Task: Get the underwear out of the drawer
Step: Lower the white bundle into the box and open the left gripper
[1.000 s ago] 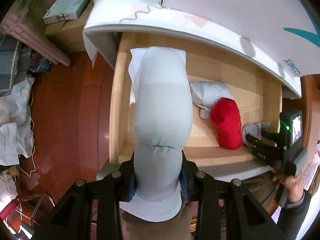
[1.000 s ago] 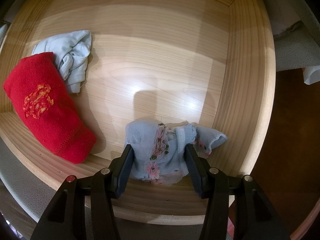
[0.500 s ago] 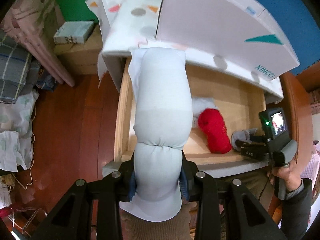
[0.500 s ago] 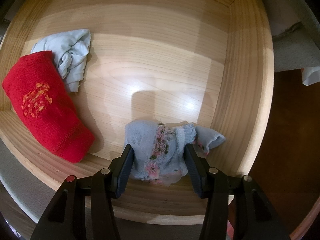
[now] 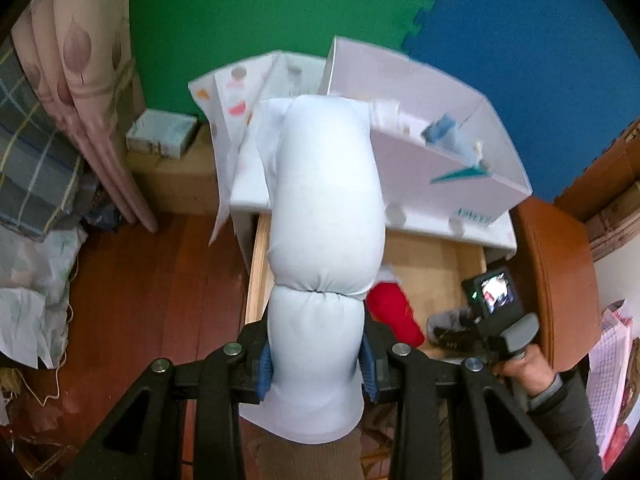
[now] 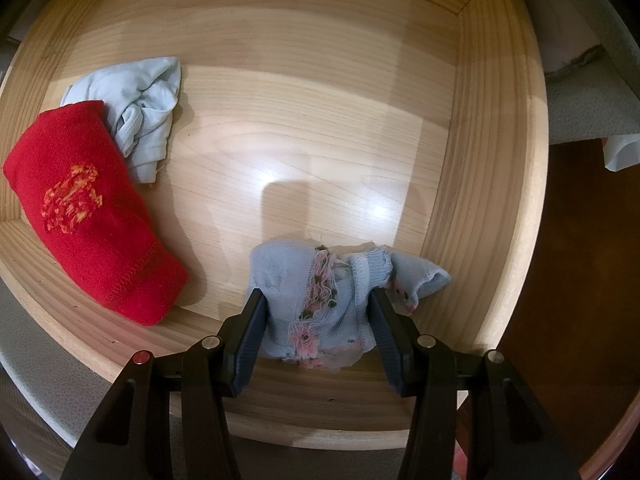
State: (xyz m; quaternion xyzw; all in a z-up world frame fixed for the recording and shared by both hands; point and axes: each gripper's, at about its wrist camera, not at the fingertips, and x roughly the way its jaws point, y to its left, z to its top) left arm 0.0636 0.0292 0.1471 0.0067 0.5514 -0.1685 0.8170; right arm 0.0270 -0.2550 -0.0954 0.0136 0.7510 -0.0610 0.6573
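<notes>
Left wrist view: left gripper [image 5: 316,364] was clamped on a rolled pale-blue underwear bundle [image 5: 324,216], pads pinching it near its lower end. The bundle was up in the air, clear of the open wooden drawer [image 5: 440,252] below it, so I'd count that piece as out. No spot to set it down was obvious from this angle (white box [image 5: 420,168] on the cabinet top is one guess). Right gripper [image 5: 452,334] showed here reaching into the drawer, held by the person's hand [image 5: 520,364].

Right wrist view: right gripper [image 6: 316,312] pointed down into the drawer [image 6: 480,160], pads pressed on both sides of a light-blue flowered garment [image 6: 320,280] lying on the drawer floor near the front right corner. Gripped, not lifted. Red knit piece [image 6: 80,208] and crumpled pale-blue piece [image 6: 140,112] lay untouched at the left, touching each other.

Judgement: one piece out, one grabbed, two left. Under halfway.
</notes>
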